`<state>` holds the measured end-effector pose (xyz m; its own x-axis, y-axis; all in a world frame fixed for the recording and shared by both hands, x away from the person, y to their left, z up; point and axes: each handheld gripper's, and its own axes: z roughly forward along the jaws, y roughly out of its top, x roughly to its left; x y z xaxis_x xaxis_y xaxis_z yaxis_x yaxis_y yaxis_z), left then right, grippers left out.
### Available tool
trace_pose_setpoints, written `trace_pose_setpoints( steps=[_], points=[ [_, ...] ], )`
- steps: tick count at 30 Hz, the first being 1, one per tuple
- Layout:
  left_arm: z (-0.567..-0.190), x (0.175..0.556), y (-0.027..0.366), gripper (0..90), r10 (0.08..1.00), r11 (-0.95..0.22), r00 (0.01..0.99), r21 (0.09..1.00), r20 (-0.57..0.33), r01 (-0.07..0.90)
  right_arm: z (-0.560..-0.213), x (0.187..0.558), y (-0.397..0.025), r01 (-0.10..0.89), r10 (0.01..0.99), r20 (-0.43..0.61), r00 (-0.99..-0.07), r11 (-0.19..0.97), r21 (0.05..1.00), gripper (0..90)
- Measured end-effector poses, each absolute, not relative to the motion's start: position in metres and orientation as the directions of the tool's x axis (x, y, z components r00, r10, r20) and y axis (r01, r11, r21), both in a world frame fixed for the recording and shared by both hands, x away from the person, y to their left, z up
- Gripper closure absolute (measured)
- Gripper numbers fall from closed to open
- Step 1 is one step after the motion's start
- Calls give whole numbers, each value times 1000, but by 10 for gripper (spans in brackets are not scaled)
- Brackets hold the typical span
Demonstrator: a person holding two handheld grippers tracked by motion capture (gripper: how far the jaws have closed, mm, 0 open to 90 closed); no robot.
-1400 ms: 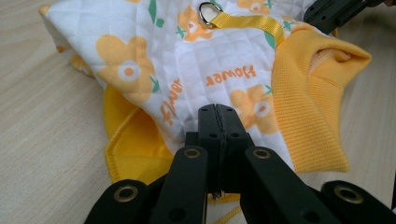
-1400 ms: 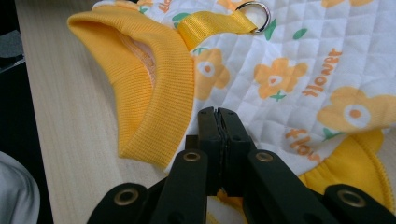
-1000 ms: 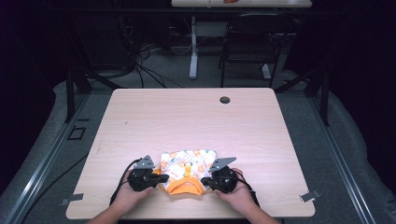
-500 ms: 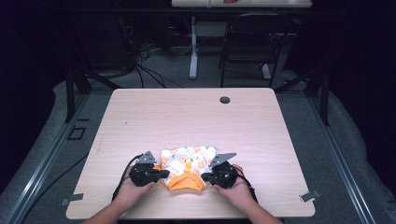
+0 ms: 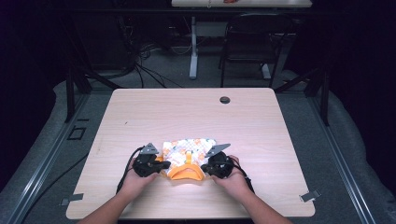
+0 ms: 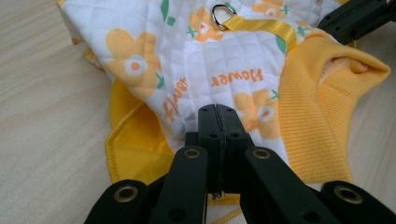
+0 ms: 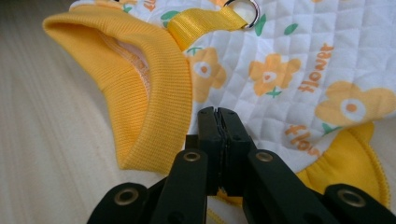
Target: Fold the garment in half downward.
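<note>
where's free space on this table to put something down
Bare wood runs from the floral garment back to the table's far edge, broken there by a small round grommet. Both side strips are free. The near middle is crowded: left gripper, right gripper.

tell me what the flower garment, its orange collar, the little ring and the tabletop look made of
Flower garment: soft quilted cloth, likely cotton, matte, stitched in diamonds. Orange collar: ribbed knit, judging by its fine parallel ridges. Ring: shiny silver, probably metal, held by a woven yellow strap. Tabletop: pale wood-grain surface, possibly laminate. Both the left gripper and the right gripper have their jaws closed on the cloth.
</note>
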<state>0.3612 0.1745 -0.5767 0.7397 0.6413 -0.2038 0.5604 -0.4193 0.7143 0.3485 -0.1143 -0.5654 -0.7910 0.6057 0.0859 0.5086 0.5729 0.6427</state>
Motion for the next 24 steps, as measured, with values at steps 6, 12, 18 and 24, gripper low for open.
trace_pose_setpoints(
  steps=[6, 12, 18, 24],
  points=[
    [-576, 373, 171, 899, 658, -419, 731, 719, -181, 555, -564, 366, -112, 512, 619, 64, -783, 581, 633, 887],
    [-577, 384, 171, 899, 675, -389, 710, 722, -200, 572, -564, 379, -112, 523, 640, 57, -766, 570, 634, 885],
    [-577, 391, 169, 899, 691, -375, 695, 724, -199, 579, -565, 388, -111, 534, 661, 55, -748, 551, 641, 884],
    [-578, 393, 170, 899, 690, -371, 696, 728, -200, 577, -565, 392, -113, 548, 670, 68, -739, 539, 639, 881]
  ],
)
